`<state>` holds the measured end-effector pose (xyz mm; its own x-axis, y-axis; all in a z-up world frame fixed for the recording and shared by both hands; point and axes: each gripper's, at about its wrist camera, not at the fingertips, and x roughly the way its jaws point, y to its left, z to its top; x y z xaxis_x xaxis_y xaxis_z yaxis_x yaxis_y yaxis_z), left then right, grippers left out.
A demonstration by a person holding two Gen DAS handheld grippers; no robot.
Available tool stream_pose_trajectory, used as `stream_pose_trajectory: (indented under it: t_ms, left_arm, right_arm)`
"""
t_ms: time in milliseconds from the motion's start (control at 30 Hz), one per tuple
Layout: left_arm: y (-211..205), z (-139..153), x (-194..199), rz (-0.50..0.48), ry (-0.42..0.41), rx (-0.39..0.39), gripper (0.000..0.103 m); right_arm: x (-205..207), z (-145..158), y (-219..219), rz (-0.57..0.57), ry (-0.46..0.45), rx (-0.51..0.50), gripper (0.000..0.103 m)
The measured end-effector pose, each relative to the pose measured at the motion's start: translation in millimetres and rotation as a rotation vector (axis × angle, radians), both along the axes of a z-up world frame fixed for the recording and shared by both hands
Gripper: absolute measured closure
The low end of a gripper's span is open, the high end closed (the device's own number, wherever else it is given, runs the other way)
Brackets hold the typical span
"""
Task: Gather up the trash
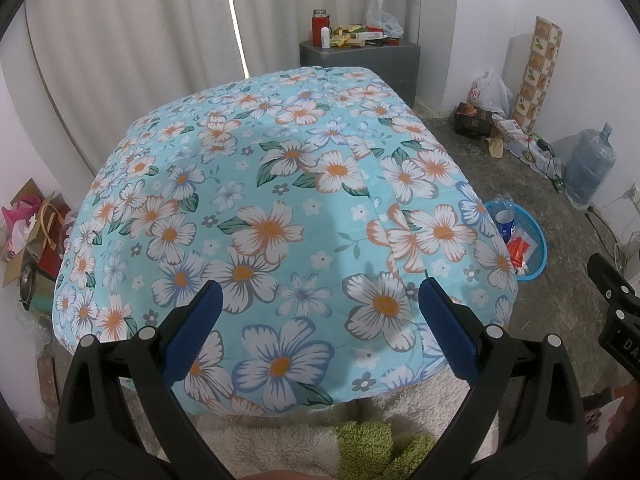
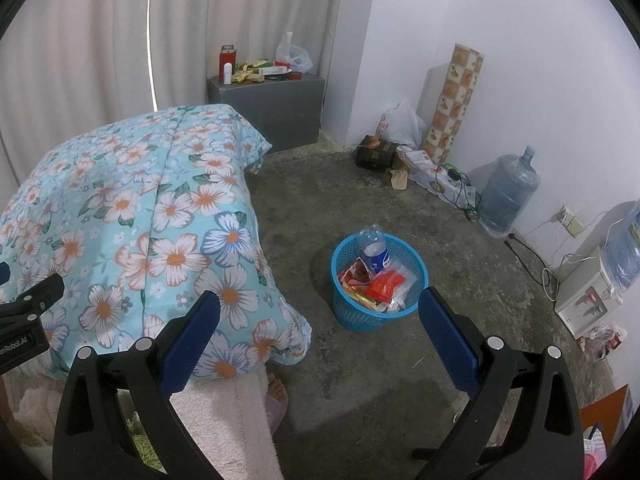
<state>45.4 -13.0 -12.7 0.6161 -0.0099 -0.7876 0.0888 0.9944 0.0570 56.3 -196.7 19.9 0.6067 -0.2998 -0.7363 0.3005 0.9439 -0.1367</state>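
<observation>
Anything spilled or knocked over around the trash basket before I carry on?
Nothing spilled: the blue basket stands upright on the floor, wrappers inside. Only the plastic bottle pokes above its rim.

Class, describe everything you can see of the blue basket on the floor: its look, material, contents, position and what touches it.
The blue basket is round, with an open lattice wall that looks like plastic. It stands upright on the grey concrete floor, beside the corner of the floral quilt but apart from it. It is heaped with trash: a clear plastic bottle with a blue label leans against the far rim, with red and orange wrappers piled beside it. Neither gripper touches it.
</observation>
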Motion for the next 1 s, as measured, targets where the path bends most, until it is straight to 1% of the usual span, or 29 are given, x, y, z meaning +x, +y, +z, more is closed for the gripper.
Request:
stream_pose_trajectory:
  t_ms: [1000]
  left_arm:
    - [-0.6, -3.3, -0.7, 0.000, 0.006, 0.003, 0.009]
  right_arm:
    - [-1.3, -0.6, 1.4, -0.004, -0.002, 0.002, 0.007]
